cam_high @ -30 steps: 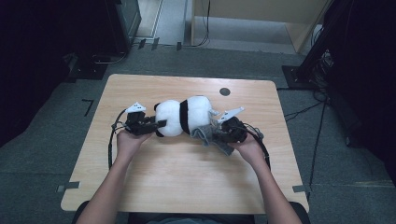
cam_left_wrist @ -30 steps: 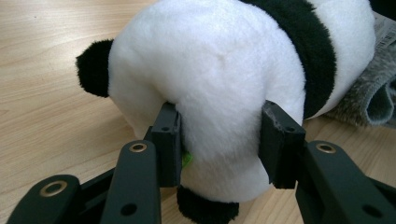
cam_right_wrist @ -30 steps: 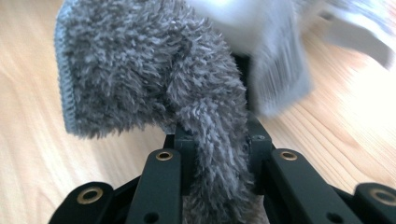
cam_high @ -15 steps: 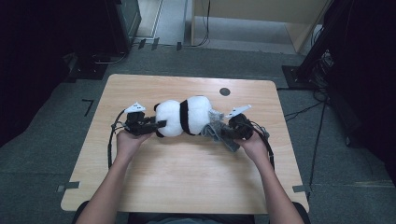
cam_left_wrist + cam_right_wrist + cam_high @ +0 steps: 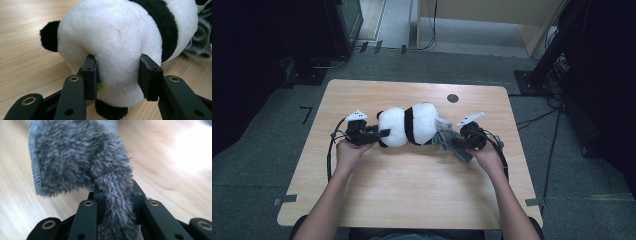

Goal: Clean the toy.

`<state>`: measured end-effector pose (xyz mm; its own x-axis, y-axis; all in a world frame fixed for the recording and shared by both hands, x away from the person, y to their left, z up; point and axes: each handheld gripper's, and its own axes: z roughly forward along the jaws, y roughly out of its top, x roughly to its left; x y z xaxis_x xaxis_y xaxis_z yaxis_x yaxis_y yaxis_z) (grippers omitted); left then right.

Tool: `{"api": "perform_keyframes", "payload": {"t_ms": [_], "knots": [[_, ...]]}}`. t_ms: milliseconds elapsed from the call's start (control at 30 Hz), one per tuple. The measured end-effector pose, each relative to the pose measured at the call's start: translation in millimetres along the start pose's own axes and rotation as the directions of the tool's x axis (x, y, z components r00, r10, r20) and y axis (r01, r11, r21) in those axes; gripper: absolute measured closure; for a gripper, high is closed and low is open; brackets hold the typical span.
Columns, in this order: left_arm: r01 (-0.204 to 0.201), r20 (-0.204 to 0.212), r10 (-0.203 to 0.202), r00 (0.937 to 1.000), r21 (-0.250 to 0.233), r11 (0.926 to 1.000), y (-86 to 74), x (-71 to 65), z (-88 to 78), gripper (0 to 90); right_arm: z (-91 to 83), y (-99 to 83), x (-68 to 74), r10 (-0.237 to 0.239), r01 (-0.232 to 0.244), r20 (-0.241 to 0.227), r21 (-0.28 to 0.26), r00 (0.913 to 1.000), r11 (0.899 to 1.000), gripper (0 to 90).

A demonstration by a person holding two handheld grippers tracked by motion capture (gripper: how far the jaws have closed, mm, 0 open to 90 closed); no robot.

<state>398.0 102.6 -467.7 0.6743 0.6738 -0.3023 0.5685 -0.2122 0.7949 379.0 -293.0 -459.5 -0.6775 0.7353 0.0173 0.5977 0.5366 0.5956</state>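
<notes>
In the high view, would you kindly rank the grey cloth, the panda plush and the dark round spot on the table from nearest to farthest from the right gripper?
1. grey cloth, clamped in the right gripper.
2. panda plush, lying just left of the cloth.
3. dark round spot, toward the table's far edge.

Light wooden surface (image 5: 412, 185), rounded corners. Panda plush (image 5: 407, 125) lies on its far half, grey fuzzy cloth (image 5: 444, 137) touching plush's right end. Dark round spot (image 5: 452, 98) near far edge.

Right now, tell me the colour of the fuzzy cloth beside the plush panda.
Grey fuzzy cloth, clearest in the right gripper view.
</notes>
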Motion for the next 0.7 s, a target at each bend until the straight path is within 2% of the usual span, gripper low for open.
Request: {"api": "perform_keyframes", "payload": {"t_ms": [67,133,200,300,400,533,700], "knots": [[-0.002,0.0,0.002,1.0,0.001,1.0,0.0,-0.2,-0.2,55.7,-7.6,-0.5,-10.1,0.072,-0.071,0.031,-0.043,0.9969,0.997,74.6],[-0.003,0.0,0.003,1.0,0.002,1.0,0.0,-0.3,-0.3,55.7,-15.4,-0.4,-18.4,0.13,-0.124,0.065,-0.083,0.9893,0.989,74.7],[0.001,0.0,-0.001,1.0,0.0,1.0,0.0,-0.3,-0.1,55.7,-21.8,1.9,-22.4,0.168,-0.157,0.086,-0.117,0.9821,0.981,74.7],[0.001,0.0,-0.001,1.0,-0.001,1.0,0.1,-0.5,0.1,55.7,-27.4,11.6,-22.7,0.181,-0.163,0.109,-0.154,0.9774,0.974,74.5],[-0.002,-0.002,0.002,1.0,0.0,1.0,0.2,-0.9,-0.1,55.7,-25.4,24.4,-17.4,0.178,-0.158,0.084,-0.202,0.9804,0.967,74.5],[0.0,-0.001,0.0,1.0,0.0,1.0,0.0,-0.3,0.0,55.8,-14.1,43.2,-3.4,0.133,-0.123,0.038,-0.21,0.9903,0.97,74.6],[0.011,-0.008,-0.011,0.9999,-0.001,0.9999,-0.5,2.0,-0.5,55.9,3.0,56.0,7.5,0.115,-0.113,0.001,-0.196,0.9933,0.974,74.8]]}}
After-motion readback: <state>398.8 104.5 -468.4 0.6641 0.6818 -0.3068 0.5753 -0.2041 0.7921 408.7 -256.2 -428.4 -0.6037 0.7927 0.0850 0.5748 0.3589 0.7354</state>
